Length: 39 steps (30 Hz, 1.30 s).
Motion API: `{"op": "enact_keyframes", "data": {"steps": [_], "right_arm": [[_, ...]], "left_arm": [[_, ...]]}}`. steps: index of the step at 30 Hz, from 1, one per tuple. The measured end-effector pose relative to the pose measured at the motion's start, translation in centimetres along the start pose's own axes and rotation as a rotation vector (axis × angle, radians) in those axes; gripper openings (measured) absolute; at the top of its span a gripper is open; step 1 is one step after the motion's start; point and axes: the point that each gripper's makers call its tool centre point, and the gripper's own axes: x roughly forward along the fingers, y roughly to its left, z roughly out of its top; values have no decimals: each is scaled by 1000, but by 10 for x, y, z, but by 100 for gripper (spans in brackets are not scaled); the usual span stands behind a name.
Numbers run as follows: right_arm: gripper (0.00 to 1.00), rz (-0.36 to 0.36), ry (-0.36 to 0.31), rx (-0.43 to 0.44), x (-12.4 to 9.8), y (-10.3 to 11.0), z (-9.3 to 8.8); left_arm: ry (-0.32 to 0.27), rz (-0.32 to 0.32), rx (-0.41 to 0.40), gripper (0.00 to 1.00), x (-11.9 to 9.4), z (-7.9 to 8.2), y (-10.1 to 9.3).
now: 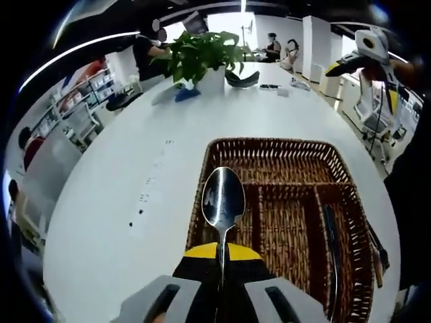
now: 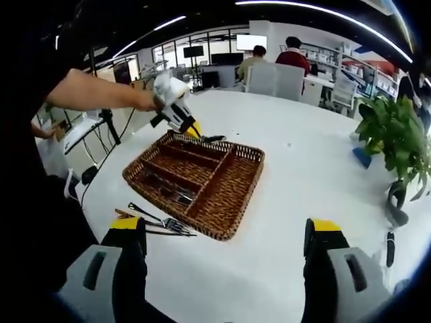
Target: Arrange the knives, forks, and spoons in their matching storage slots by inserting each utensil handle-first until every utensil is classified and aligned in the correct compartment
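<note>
Holding a spoon (image 1: pixel 223 196) by its handle, the left gripper (image 1: pixel 221 291) has its jaws closed tight on the thin stem, bowl end pointing up toward 12 o'clock in the left gripper view — bowl hangs over the near-left edge of the wicker tray (image 1: pixel 269 151). Tray sits on the white table (image 1: pixel 135 161), divided into long compartments; a dark-handled utensil (image 1: pixel 330 235) lies in the compartment at about 4 o'clock from the spoon, type hard to tell. More utensils (image 1: pixel 377 252) lie just outside the tray's right rim, partly cut off. A potted plant (image 1: pixel 202 57) stands at 12 o'clock, well apart from the tray. In the right gripper view the right gripper (image 2: pixel 225 245) is wide open with nothing between the jaws, hovering over bare table; wicker tray (image 2: pixel 232 198) is at about 11 o'clock from it, and a few metal pieces lie in one of its inner slots, too small to name. A fork (image 2: pixel 161 219) and other loose utensils (image 2: pixel 131 217) lie on the table just beside the tray's near corner at 9 o'clock, next to the right gripper's left jaw. The left gripper (image 2: pixel 180 116) shows at the tray's far rim, 11 o'clock, held by a person's hand (image 2: pixel 147 99). Plant (image 2: pixel 390 134) at 3 o'clock — people seated far back.
</note>
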Motion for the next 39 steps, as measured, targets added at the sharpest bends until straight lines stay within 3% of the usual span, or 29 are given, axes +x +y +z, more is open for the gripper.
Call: {"op": "enact_keyframes", "data": {"steps": [5,11,18,30,34,39], "right_arm": [[99,0,-10,8,1,0,2],[99,16,-105,10,-2,3,29],[99,17,-124,-17,2,4,45],[99,34,-125,-26,-1,8,48],[99,76,-74,-63,3,16,44],[99,88,-73,-56,0,13,48]], "left_arm": [[24,6,2,0,12,-7,-1],[37,-9,-7,0,21,-13,-7],[59,-8,-9,0,27,-20,-10],[99,-29,18,0,40,-28,-18],[115,-32,26,0,43,-29,-19],[130,-35,21,0,43,-35,-17]]}}
